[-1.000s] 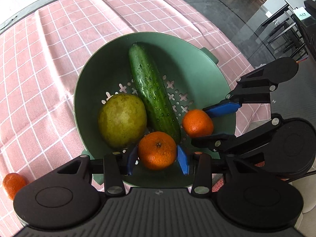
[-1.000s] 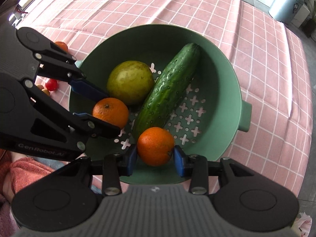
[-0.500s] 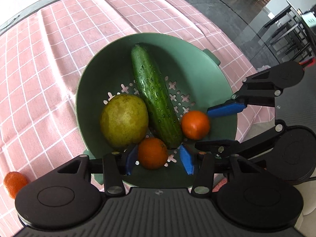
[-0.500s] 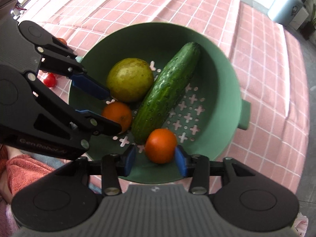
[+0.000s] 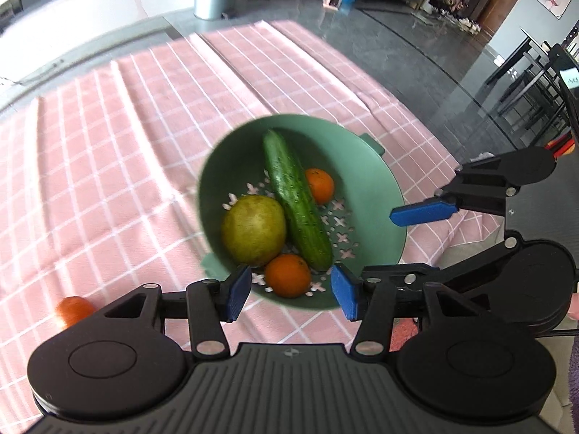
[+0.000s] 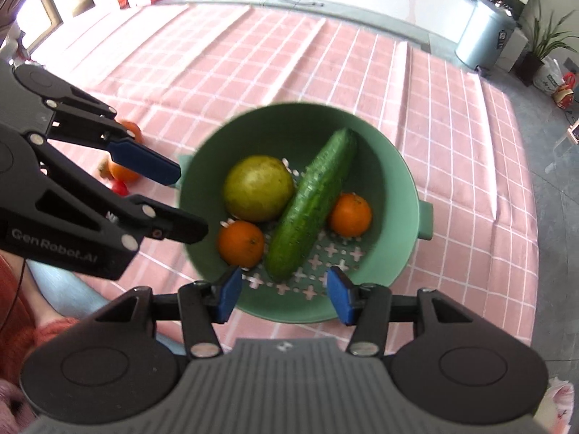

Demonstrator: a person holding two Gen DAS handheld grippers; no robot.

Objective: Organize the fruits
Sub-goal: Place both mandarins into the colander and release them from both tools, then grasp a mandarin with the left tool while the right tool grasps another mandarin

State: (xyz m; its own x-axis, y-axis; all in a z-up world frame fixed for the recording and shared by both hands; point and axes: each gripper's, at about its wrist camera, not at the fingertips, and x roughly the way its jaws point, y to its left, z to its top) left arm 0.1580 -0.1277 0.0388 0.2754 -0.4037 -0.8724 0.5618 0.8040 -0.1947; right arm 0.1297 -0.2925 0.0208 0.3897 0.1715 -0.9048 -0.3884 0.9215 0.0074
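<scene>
A green colander (image 5: pixel 362 166) holds a cucumber (image 5: pixel 296 202), a yellow-green pear (image 5: pixel 253 231) and two oranges (image 5: pixel 287 275) (image 5: pixel 318 184). My left gripper (image 5: pixel 291 294) hovers open above the colander's near rim, over the nearer orange and clear of it. The right gripper (image 5: pixel 380 244) hangs beside the rim on the right. In the right wrist view the colander (image 6: pixel 391 166) shows the cucumber (image 6: pixel 311 202), the pear (image 6: pixel 257 188) and an orange on either side (image 6: pixel 240 242) (image 6: pixel 350 214). My right gripper (image 6: pixel 284 298) has its jaws opening, with nothing between them. The left gripper (image 6: pixel 191 204) is at the left.
A pink checked cloth (image 5: pixel 126 144) covers the table. A loose orange (image 5: pixel 72 311) lies on it at the left. More oranges (image 6: pixel 123 173) and a small red fruit (image 6: pixel 119 188) lie behind the left gripper. A grey bin (image 6: pixel 485 39) stands beyond the table. A red sleeve (image 6: pixel 47 325) is at the lower left.
Both grippers let go of their oranges, opened and rose away from the colander. The right gripper's orange rolled along the cucumber to its far side.
</scene>
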